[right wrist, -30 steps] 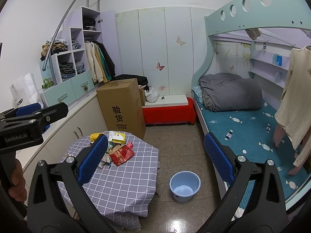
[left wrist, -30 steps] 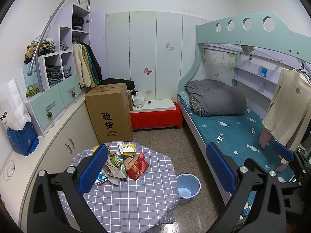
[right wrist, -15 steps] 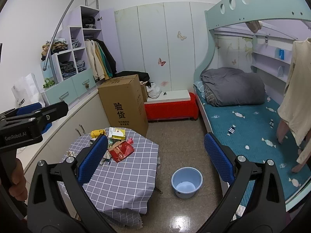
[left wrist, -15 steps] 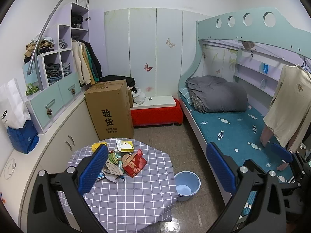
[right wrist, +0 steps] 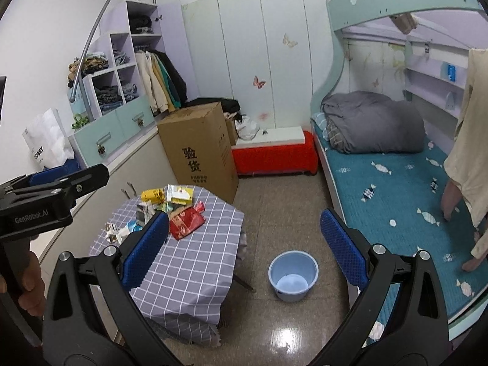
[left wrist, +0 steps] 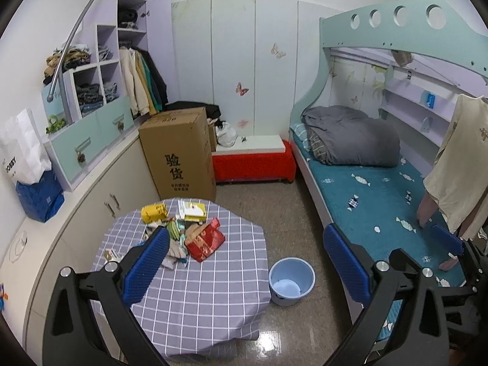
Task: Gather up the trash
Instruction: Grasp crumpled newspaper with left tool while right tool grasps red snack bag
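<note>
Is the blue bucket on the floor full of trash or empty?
Empty. The blue bucket stands upright beside the table, and only its bare pale bottom shows inside. The wrappers lie on the table.

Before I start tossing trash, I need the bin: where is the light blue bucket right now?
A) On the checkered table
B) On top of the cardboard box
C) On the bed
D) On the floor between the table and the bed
D: the light blue bucket stands on the floor, with the checkered table on one side and the bed on the other.
</note>
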Motion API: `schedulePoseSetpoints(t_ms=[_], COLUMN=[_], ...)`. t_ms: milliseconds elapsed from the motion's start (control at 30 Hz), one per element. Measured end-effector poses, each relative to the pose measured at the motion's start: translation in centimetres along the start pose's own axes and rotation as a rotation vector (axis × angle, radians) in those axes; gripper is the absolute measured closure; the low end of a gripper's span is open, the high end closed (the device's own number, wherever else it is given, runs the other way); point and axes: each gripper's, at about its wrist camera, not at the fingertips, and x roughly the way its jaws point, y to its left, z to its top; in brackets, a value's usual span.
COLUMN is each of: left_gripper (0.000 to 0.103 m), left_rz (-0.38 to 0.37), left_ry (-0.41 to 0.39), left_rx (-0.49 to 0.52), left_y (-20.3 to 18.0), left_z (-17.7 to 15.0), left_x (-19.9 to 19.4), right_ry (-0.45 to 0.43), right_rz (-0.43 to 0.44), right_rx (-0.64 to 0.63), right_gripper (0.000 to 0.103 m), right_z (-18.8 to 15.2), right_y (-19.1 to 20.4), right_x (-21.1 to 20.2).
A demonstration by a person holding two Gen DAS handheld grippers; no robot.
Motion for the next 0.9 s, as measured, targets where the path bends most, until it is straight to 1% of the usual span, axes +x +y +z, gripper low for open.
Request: schedulePoseSetpoints(t_ms=[167, 267, 367, 433, 567, 667, 767, 900], left_gripper=[0.004, 0.004, 0.004, 0.004, 0.004, 0.004, 0.005, 0.006], left_rz=[0.005, -0.004, 0.013, 0.014, 0.021, 0.027, 0.029, 0.023], left_ry=[0.055, 0.093, 0.133, 0.164, 0.226, 0.269, 0.334, 0.41], left_rx=[-0.016, -0.038, -0.054, -0.071, -0.124, -0.174, -0.223, -0.247], left_y=[0.3, 1.1, 2.7, 4.7, 9.0, 13.2, 17.9, 21.7], left_z=[-1.4, -1.9, -2.6, -2.9, -3.3, -3.3, -3.6, -4.2], left_x=[1.8, 3.5, 5.9, 8.1, 12.6, 16.5, 21.5, 26.9], right_ry=[0.074, 0.104, 0.162, 0.207, 0.266, 0.327, 0.389, 0.446], right_rz=[0.029, 0.035, 0.044, 0.052, 0.046, 0.06, 0.068, 0.066], right_rx=[0.005, -0.003, -0.007, 0.001, -0.018, -0.021, -0.021, 0.005], right_gripper=[0.006, 0.006, 0.006, 0.006, 0.006, 0.006, 0.006, 0.006], right_z=[-0.5, -0.7, -0.9, -1.0, -1.4, -1.8, -2.1, -2.7], right_y=[-0.4, 0.1, 1.1, 2.0, 4.4, 6.9, 9.1, 11.5], right_x=[2.4, 4.1, 6.9, 9.3, 14.0, 18.7, 23.7, 29.4])
